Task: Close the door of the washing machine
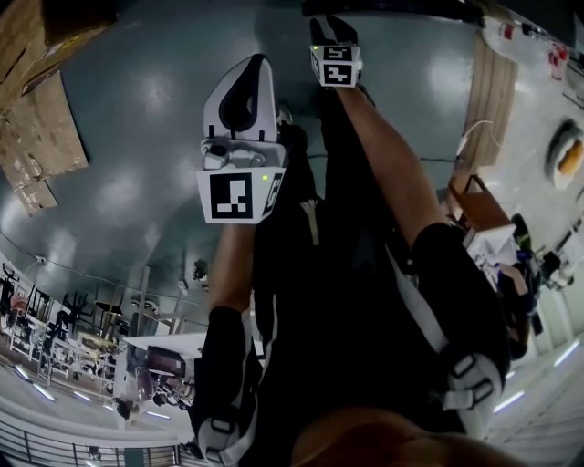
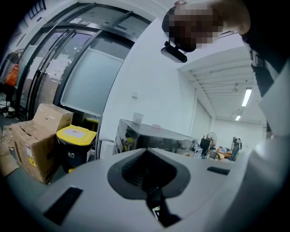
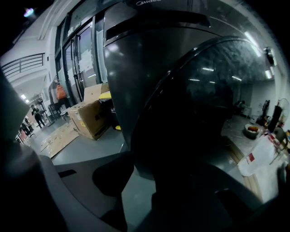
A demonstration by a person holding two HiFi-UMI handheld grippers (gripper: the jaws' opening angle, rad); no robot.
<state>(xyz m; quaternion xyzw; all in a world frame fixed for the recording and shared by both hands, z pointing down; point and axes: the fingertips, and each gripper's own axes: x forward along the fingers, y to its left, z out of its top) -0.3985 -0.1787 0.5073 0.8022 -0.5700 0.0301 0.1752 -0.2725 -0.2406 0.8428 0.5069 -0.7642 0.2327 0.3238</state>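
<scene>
R gripper (image 1: 330,27) (jaws apart) by washer door (image 3: 199,104); L gripper (image 2: 146,152) closed.

Glossy dark door (image 3: 204,104); matt cardboard box (image 3: 90,118)

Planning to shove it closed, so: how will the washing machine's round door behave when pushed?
The door is a large, rigid-looking round panel, so it should swing as one piece rather than flex. Its glossy dark face shows sharp reflections, so a pad would probably slide across it. The washing machine looks tall and bulky, unlikely to shift.
</scene>
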